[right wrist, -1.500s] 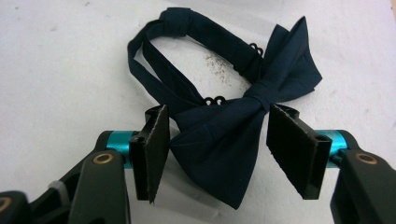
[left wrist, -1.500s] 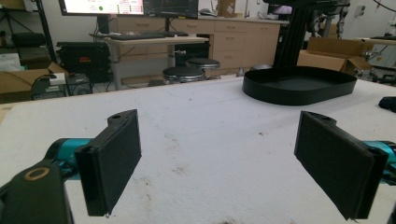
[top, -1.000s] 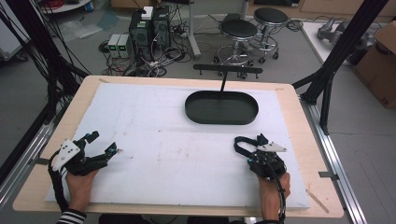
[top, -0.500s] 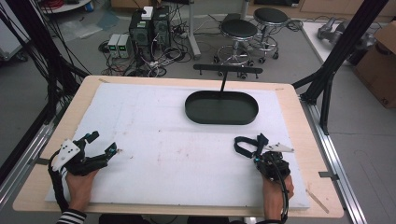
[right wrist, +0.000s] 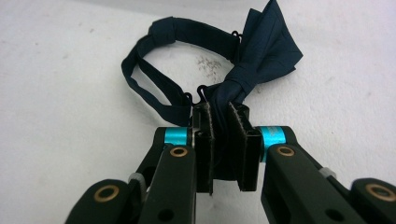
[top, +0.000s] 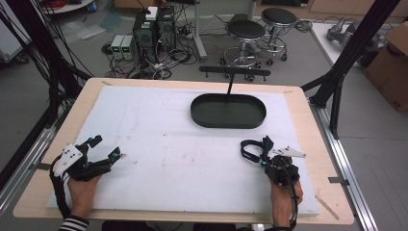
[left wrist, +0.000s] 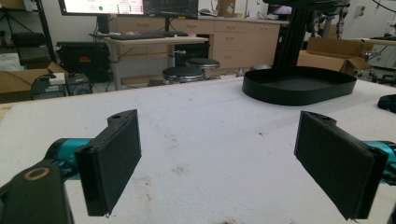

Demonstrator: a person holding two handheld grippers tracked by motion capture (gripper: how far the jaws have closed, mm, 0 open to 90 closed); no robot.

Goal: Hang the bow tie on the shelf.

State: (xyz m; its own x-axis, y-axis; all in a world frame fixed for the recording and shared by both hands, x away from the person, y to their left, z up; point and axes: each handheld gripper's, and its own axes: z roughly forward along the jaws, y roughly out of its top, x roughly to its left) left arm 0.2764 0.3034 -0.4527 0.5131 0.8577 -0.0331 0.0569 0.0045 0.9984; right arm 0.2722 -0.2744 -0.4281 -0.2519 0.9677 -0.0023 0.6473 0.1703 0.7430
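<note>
A dark navy bow tie [right wrist: 264,51] lies on the white table cover with its strap [right wrist: 159,46] looped to the left. My right gripper [right wrist: 220,112] is shut on the tie's lower wing, just behind the knot. In the high view the bow tie [top: 252,147] sits near the front right of the table, with the right gripper [top: 263,155] behind it. At the front left my left gripper [top: 107,147] rests low over the cover. Its jaws stand wide open with nothing between them [left wrist: 219,154].
An empty black oval tray [top: 228,126] sits at the back centre of the table, and the left gripper view has it [left wrist: 299,86] at the upper right. A black T-shaped stand [top: 235,72] rises behind it. The white cover [top: 168,144] has faint stains.
My right gripper has shifted slightly to the right and toward the near edge, still shut on the bow tie. The left gripper has not moved.
</note>
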